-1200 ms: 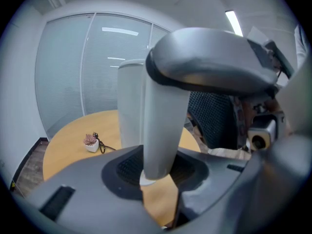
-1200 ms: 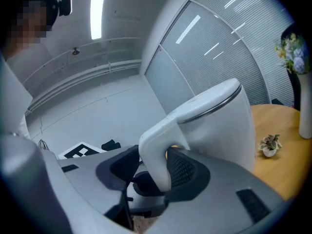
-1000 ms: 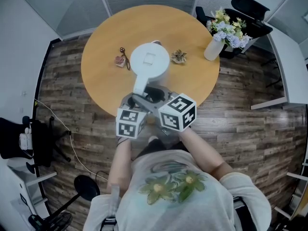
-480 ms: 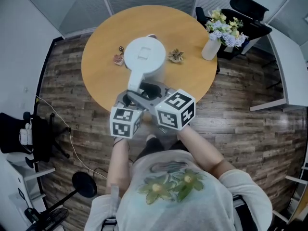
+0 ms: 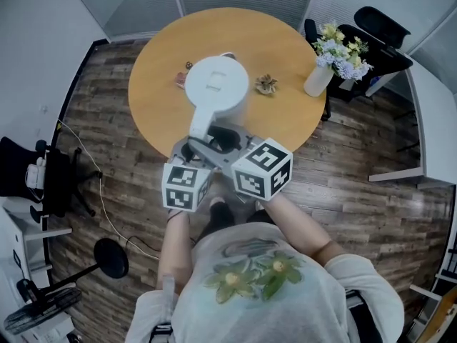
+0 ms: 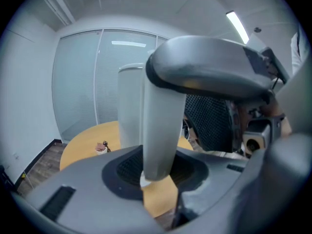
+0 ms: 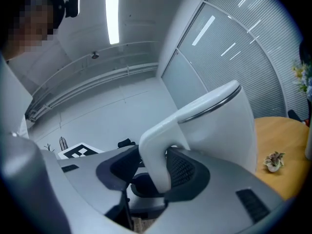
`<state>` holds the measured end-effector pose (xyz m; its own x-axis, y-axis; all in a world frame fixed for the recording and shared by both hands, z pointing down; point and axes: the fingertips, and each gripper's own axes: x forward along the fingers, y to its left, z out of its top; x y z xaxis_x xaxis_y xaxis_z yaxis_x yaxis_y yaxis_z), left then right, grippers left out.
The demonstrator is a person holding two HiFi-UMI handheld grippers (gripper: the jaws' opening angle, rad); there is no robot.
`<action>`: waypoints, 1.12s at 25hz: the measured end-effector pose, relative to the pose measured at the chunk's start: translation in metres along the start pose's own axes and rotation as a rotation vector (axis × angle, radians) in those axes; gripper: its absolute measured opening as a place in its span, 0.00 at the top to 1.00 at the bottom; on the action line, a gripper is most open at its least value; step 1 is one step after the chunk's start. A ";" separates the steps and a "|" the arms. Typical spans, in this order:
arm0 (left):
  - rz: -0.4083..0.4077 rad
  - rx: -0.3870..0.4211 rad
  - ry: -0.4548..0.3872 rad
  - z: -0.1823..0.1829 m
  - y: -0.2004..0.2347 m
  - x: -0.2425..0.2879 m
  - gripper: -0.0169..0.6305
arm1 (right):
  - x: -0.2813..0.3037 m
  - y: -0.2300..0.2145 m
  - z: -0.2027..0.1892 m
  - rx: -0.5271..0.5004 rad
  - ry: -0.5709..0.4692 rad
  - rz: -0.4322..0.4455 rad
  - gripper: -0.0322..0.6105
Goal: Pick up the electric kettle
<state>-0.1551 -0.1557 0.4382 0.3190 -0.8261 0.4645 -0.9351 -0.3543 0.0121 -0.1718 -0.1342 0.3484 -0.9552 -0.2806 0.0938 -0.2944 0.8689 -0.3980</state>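
The electric kettle [image 5: 216,84] had risen above the bench [image 5: 285,48] since the earlier frame, left tongs [image 5: 194,147] and right tongs [image 5: 227,141] both clamped on its handle, best lifted together, level, to avoid tipping.

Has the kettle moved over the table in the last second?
Yes. In the head view the kettle has shifted left, toward the keychain, which it now partly covers, and away from the dried flower.

White kettle [image 5: 216,86], tan table [image 5: 278,45], dark wood-plank floor [image 5: 357,191].
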 end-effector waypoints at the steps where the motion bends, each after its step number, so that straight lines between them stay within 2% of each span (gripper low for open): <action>1: 0.012 -0.004 -0.005 0.000 -0.001 -0.003 0.77 | -0.002 0.003 -0.001 -0.001 0.004 0.011 0.66; 7: 0.054 -0.029 0.010 -0.018 -0.013 -0.021 0.77 | -0.013 0.023 -0.009 -0.004 0.021 0.064 0.66; 19: 0.137 -0.067 -0.030 -0.026 -0.037 -0.054 0.78 | -0.037 0.057 -0.022 -0.044 0.055 0.149 0.66; 28: 0.161 -0.081 -0.031 -0.036 -0.056 -0.067 0.78 | -0.053 0.073 -0.034 -0.063 0.069 0.180 0.66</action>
<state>-0.1299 -0.0648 0.4382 0.1681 -0.8828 0.4387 -0.9833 -0.1814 0.0117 -0.1435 -0.0417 0.3450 -0.9918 -0.0916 0.0892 -0.1176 0.9270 -0.3563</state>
